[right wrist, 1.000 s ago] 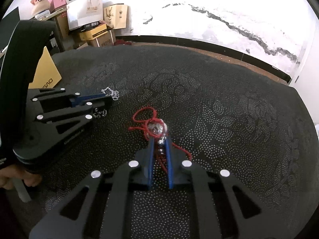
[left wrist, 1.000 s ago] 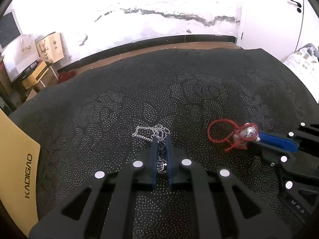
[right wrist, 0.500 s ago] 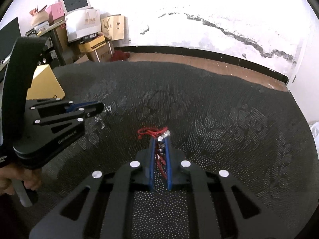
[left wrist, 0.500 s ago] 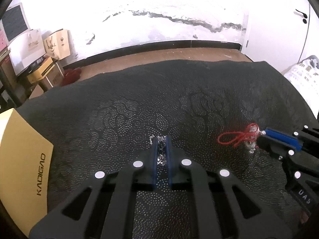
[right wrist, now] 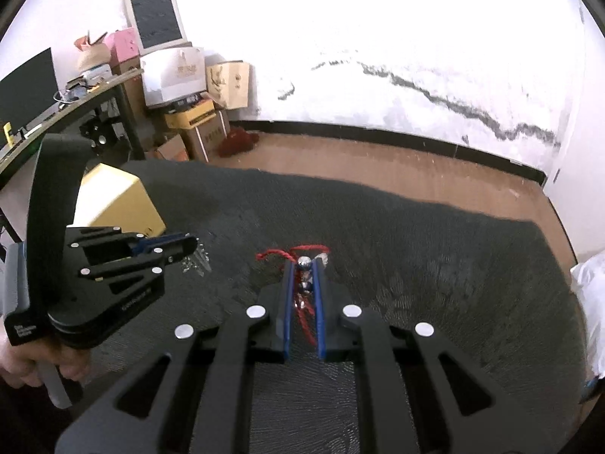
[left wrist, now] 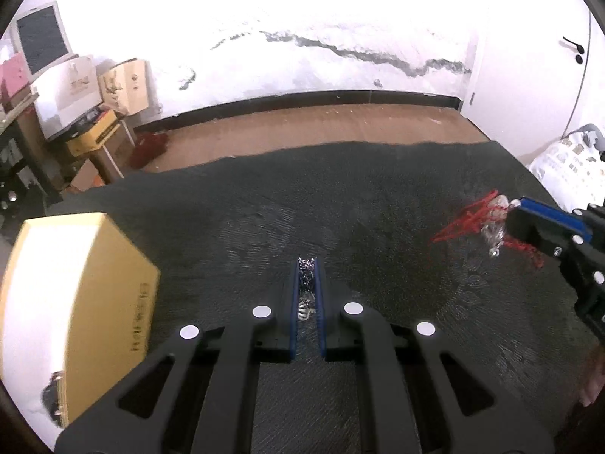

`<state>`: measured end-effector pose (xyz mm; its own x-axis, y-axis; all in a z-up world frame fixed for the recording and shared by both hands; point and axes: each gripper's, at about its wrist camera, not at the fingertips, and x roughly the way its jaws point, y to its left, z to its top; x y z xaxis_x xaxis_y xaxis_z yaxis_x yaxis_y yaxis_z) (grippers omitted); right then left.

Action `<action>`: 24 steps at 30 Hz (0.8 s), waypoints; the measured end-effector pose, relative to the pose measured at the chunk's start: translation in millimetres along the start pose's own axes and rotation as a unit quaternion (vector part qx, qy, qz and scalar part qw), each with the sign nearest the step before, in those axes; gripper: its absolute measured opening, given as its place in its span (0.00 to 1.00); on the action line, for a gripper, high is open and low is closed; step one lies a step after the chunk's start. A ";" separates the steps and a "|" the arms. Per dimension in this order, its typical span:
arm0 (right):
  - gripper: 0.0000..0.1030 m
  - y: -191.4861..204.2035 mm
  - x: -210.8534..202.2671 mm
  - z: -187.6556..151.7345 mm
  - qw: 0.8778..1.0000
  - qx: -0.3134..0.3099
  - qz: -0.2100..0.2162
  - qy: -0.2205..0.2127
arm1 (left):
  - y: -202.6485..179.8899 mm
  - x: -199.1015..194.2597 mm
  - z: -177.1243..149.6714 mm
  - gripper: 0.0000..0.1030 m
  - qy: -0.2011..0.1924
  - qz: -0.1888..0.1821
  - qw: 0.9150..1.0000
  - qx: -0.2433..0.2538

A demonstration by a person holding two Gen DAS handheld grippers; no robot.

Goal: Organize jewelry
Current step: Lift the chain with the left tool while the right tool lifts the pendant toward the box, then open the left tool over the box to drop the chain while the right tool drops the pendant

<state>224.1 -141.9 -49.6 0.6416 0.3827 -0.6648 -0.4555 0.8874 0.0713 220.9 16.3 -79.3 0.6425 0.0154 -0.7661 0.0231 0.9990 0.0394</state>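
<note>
Both tools look alike: the left gripper (left wrist: 307,265) and right gripper (right wrist: 305,265) have matte black angular frames with triangular cutouts, round white dot markers, blue-edged fingers (right wrist: 288,295), and small white lettering at lower left of the right view

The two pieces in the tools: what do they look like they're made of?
The chain in the left tool looks like bright silvery metal: small glinting links, bunched up. The red piece in the right tool looks like twisted red cord strung with shiny beads, metal or glass; the blur leaves that open.
</note>
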 end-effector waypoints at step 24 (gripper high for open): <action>0.10 240.4 -111.5 107.9 0.989 -0.094 0.111 -0.033 | 181.4 -228.8 -28.1 0.07 -0.046 0.112 0.989 -0.090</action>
<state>109.6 56.5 121.9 0.5489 0.5843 -0.5978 -0.6928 0.7181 0.0658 56.6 195.2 85.1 0.6835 0.2421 -0.6887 -0.2594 0.9624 0.0809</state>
